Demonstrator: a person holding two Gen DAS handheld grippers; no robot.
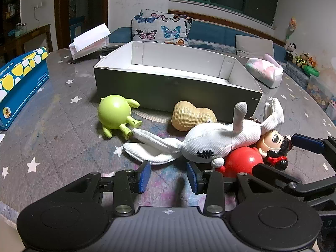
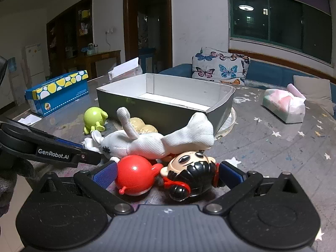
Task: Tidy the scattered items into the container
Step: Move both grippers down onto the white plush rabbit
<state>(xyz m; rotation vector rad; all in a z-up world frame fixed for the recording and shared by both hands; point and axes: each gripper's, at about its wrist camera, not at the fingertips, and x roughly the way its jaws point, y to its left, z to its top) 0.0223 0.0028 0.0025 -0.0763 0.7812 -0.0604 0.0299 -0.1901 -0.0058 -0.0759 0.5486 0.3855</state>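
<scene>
On the worktop [image 1: 52, 138] ahead of the left tool [image 1: 168, 176], going left to right, lie a green toy [image 1: 114, 112], a peanut [image 1: 189, 115], a white plush rabbit [image 1: 210, 140] and a doll [image 2: 168, 174] with a red body and a black-haired head. Beyond them all stands the box [image 1: 168, 88], open-topped and seemingly empty, its near wall just behind the peanut. A blue carton [image 1: 23, 84] sits far left and a tissue pack [image 1: 264, 71] far right, both apart from the toys.

The left tool stands open with nothing between its blue pads; the rabbit's ear lies just ahead of its left pad and the rabbit's body just ahead of its right pad. To its right, the right tool [image 2: 168, 174] is spread as wide as it goes, its pads flanking the doll, one beside the red body and one beside the head. Whether either pad already touches the doll cannot be told; no squeeze shows.

The step in hand looks like the first pick: the right tool is set around the doll, and no toy is yet in the box. Next, it would likely need to close across the doll, lift it clear of the rabbit, which lies against it, and carry it forward over the box's near wall.
</scene>
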